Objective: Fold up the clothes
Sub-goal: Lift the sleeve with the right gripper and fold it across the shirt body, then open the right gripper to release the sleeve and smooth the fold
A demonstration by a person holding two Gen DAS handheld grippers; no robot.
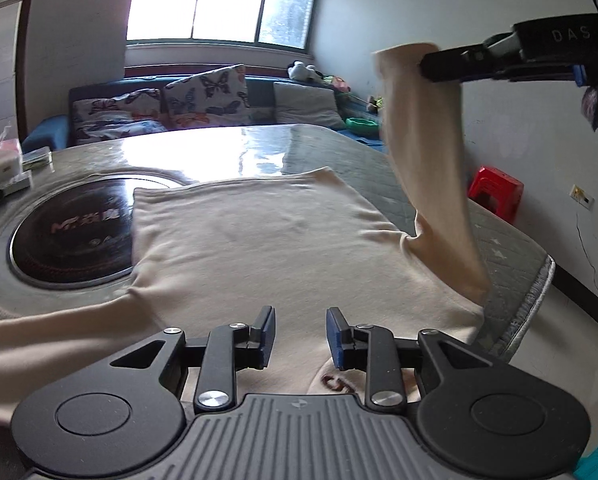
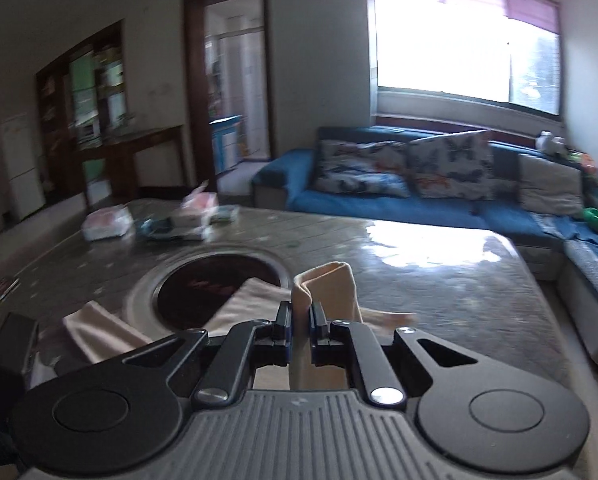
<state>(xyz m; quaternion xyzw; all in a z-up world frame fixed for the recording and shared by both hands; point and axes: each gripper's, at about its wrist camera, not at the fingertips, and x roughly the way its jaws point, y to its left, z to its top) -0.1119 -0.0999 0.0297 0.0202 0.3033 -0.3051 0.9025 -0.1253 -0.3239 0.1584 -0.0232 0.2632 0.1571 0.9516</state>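
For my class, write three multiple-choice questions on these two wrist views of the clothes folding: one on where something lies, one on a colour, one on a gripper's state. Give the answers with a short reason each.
1. Where does the round black hob sit relative to the spread shirt in the left wrist view?
A. to its left, partly under its edge
B. to its right
C. on top of it

2. What colour is the small stool by the wall?
A. green
B. red
C. white

3. What is the right gripper doing?
A. open over bare table
B. shut on nothing
C. shut on the shirt's sleeve

Answers:
1 A, the shirt's left edge overlaps the hob's rim.
2 B, it shows bright red beyond the table.
3 C, beige cloth is pinched between its pads and the sleeve rises off the table.
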